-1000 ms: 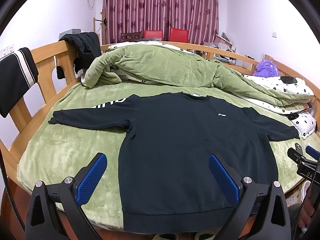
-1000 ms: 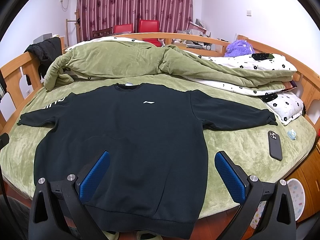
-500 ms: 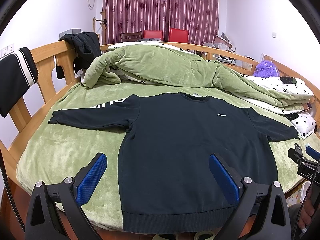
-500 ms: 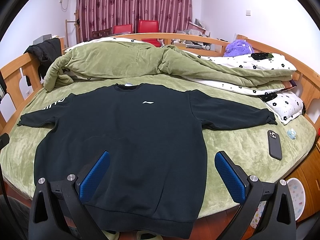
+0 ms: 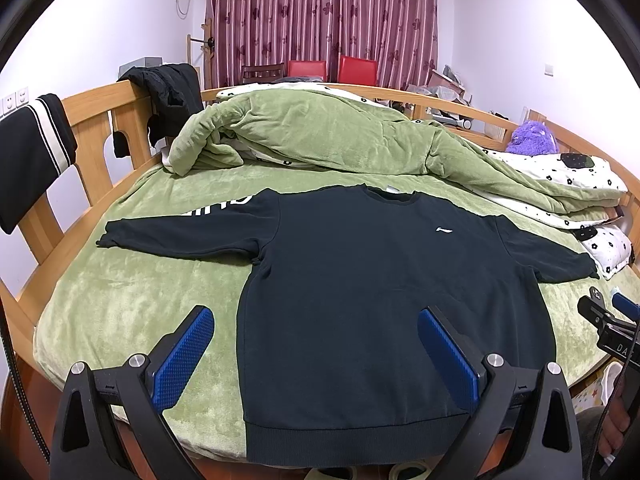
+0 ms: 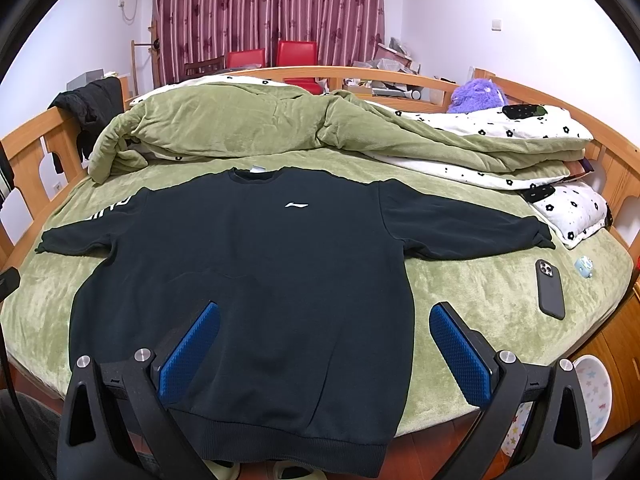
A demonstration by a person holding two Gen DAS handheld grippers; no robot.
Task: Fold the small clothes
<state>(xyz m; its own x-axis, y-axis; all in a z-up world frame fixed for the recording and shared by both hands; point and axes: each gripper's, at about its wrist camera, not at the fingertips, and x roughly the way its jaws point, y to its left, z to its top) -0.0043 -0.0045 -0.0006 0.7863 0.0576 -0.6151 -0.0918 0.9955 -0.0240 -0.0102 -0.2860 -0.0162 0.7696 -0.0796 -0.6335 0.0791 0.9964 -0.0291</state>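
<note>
A black sweatshirt is lying flat, front up, on the green bed cover, sleeves stretched out to both sides, its hem hanging over the near edge of the bed. The left tool is hovering near the hem, spread wide and gripping nothing. The right tool is likewise gaping wide and empty. White lettering on one sleeve is partly hidden by a fold. A phone is lying beside the other sleeve, not touching it. The right tool is cut off at the left view's edge.
</note>
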